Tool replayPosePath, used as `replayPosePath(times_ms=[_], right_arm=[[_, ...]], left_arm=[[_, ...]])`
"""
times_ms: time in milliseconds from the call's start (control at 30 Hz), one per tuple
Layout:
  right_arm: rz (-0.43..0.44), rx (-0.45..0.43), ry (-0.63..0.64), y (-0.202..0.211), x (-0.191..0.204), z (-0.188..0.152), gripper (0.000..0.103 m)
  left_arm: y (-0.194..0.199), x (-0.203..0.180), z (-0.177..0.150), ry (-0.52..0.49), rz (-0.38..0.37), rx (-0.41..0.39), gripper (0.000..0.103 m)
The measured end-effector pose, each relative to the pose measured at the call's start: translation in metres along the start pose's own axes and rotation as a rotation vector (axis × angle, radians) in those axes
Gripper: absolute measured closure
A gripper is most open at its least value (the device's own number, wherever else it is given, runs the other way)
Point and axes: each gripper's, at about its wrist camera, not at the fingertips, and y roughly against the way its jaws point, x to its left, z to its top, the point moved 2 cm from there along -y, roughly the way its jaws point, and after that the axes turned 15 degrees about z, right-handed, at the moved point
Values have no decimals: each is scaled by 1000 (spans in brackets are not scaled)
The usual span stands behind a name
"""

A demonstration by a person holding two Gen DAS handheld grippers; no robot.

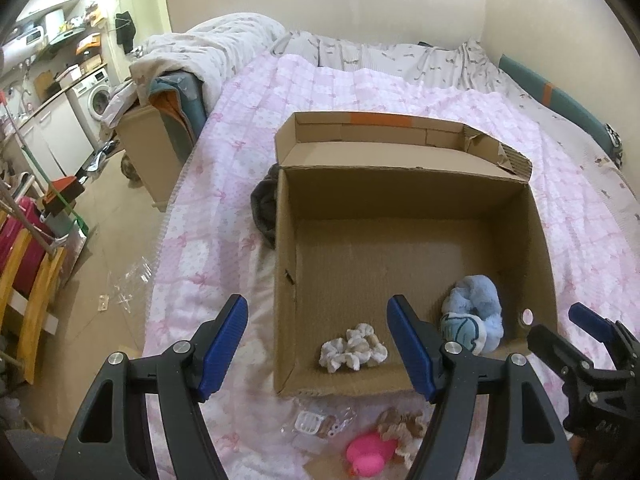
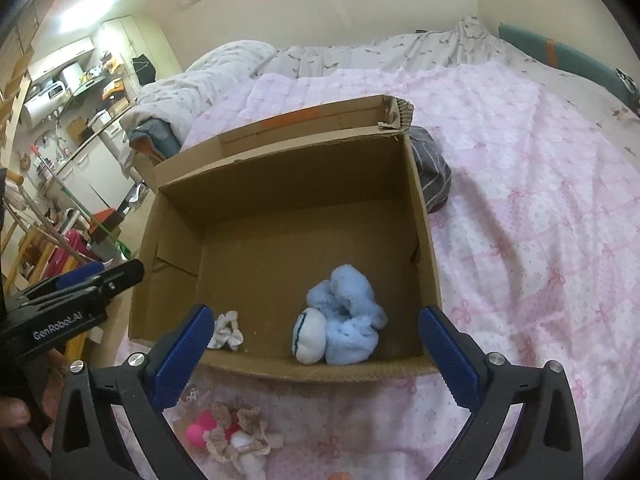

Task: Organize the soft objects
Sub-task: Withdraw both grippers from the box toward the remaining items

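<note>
Left gripper [image 1: 316, 344]: jaws held apart, nothing between them, hung over the box's near left corner.
Right gripper [image 2: 324, 344]: jaws spread wide, nothing gripped, poised above the near wall.
Box [image 2: 280, 168]: open, set on the pink quilt [image 2: 520, 200].
Blue plush [image 2: 348, 312]: lying inside, near right corner.
White scrunchie [image 1: 354, 346]: inside, near left.
Pink toy [image 1: 366, 456]: left on the quilt, outside the box.
Beige scrunchie [image 1: 402, 426]: seen just beside the pink toy.

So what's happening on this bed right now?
A person with a gripper in each hand is sorting soft things into a cardboard box. A blue plush toy and a white scrunchie already lie inside. Both the right gripper and left gripper are open and empty. A pink toy and beige scrunchie wait outside.
</note>
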Motion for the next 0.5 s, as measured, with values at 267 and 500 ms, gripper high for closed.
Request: replayPosePath(times_ms=[267,500], right_arm=[[-9,3,17,11,8,-9,0],[0,13,26,25,20,-27,0]], left_arm=[[17,29,-17,28,-2,2,34],[23,50,-39,56,-7,29,34]])
